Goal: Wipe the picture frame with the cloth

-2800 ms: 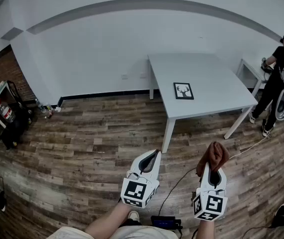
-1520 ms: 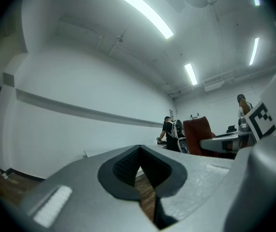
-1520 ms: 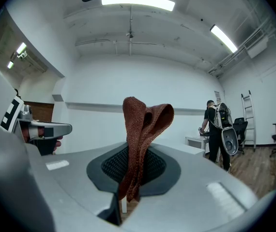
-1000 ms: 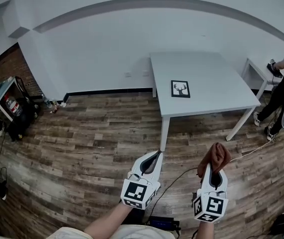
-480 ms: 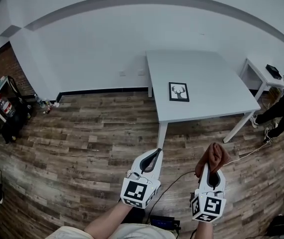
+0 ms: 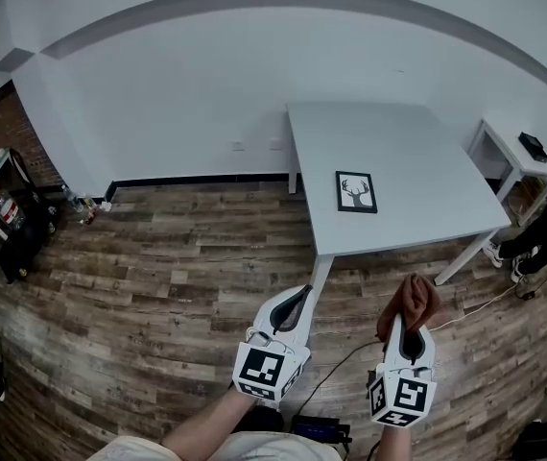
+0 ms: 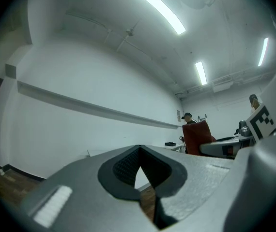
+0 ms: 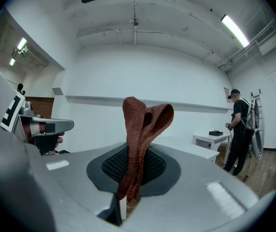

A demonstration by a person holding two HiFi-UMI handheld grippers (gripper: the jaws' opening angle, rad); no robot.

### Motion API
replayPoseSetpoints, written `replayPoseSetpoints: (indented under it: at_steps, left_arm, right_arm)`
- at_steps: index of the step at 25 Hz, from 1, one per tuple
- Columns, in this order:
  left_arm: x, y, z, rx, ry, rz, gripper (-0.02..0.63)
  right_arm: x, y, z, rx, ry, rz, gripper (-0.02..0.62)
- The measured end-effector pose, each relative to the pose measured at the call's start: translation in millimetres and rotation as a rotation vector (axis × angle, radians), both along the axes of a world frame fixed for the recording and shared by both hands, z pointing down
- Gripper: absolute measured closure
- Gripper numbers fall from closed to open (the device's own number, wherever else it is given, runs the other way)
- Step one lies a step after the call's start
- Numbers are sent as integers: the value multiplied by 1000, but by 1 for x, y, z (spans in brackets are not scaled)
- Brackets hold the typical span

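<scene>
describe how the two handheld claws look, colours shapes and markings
Both look alike. The left claw and the right claw have smooth light-grey shells that taper to a point, lined inside with black textured pads. At the rear each carries a white cube printed with black square markers. The one forearm in view shows no sleeve.

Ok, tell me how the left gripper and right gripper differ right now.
The right gripper clamps a rust-brown cloth; the left gripper is shut on nothing. In the head view the left gripper slants rightward, the right gripper points straight ahead. Both hang above the wood floor.
</scene>
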State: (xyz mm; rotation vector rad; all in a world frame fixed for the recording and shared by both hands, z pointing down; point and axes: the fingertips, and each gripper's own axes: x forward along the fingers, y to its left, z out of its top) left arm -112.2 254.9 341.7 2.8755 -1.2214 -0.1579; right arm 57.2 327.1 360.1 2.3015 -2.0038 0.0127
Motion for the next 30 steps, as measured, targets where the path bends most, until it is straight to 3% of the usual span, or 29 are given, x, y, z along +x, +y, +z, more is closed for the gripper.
replayPoseSetpoints:
  at_steps: [15,30]
  left_arm:
    - [-8,-87,-7,14,-13,26,605]
    - [52,-130,-6,19,4,10,603]
  right_arm:
    - [-12,-71,-3,-3,10,62,534]
    - [48,-123,3,-5,-4,29,534]
